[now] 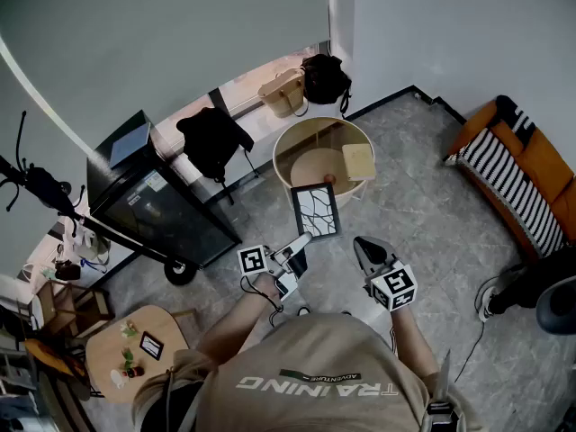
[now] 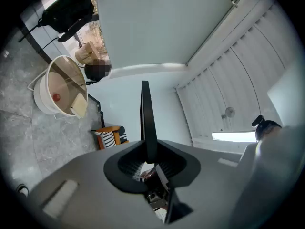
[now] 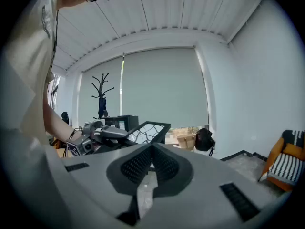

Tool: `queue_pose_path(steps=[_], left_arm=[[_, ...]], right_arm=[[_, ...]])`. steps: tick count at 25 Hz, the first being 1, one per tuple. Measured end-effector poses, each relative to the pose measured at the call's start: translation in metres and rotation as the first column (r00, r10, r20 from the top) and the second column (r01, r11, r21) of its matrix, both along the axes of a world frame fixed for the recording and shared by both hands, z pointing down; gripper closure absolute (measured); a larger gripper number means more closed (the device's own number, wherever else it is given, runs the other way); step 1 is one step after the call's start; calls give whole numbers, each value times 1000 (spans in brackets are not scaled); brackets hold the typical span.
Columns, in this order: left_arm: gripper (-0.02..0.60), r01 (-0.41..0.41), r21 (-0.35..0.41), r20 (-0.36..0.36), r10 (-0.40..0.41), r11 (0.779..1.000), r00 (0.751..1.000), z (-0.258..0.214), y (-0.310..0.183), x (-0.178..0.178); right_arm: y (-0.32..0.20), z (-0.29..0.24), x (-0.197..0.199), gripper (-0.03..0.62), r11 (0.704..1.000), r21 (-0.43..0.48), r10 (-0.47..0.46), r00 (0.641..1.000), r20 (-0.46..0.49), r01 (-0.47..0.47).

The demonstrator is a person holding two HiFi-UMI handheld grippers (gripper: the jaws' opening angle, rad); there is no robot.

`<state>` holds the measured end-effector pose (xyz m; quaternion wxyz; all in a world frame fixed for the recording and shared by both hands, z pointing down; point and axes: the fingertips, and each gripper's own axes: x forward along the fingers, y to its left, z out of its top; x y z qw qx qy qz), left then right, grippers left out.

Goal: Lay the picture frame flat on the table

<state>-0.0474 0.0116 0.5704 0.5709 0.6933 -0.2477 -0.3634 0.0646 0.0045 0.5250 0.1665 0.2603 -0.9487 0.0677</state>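
Note:
The picture frame (image 1: 316,211), black-edged with a white cracked-pattern picture, hangs in the air in front of the round white table (image 1: 290,148). My left gripper (image 1: 301,243) is shut on the frame's lower edge. In the left gripper view the frame (image 2: 146,120) shows edge-on as a thin black strip rising from between the pads of the left gripper (image 2: 148,159). My right gripper (image 1: 359,243) is shut and holds nothing, just right of the frame. From the right gripper (image 3: 152,150) I see the frame (image 3: 150,130) tilted and held by the left gripper (image 3: 125,138).
A beige box (image 1: 358,161) and a small red thing (image 1: 329,179) lie on the round table. A black wheeled cabinet (image 1: 148,202) stands to its left. Bags (image 1: 304,83) sit by the window. An orange sofa (image 1: 527,176) is at the right, a small wooden table (image 1: 135,347) at the lower left.

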Motion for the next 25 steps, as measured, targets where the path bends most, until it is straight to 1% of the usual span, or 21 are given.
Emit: queue_pose_path(steps=[3, 6, 10, 17, 21, 23, 25], left_arm=[[508, 3, 4, -19, -3, 1000, 1000, -5, -2, 4], [508, 7, -2, -24, -7, 1000, 1000, -1, -3, 1], [508, 9, -14, -24, -10, 1000, 1000, 6, 0, -4], [508, 4, -28, -40, -5, 1000, 999, 18, 3, -22], [508, -7, -32, -42, 6, 999, 999, 28, -5, -33], [508, -12, -31, -40, 11, 999, 999, 30, -7, -32], [508, -20, -26, -34, 19, 999, 999, 33, 4, -31]], right_arm=[[-1, 4, 1, 586, 1000, -26, -1, 1000, 6, 1], [-5, 8, -2, 586, 1000, -10, 0, 1000, -3, 0], [-5, 11, -9, 586, 1000, -14, -9, 1000, -12, 8], [-1, 19, -33, 586, 999, -5, -38, 999, -14, 38], [-11, 27, -44, 586, 1000, 4, -22, 999, -27, 22], [-12, 31, -39, 586, 1000, -9, -9, 999, -32, 9], [-2, 30, -35, 586, 1000, 6, 14, 1000, -22, -14]])
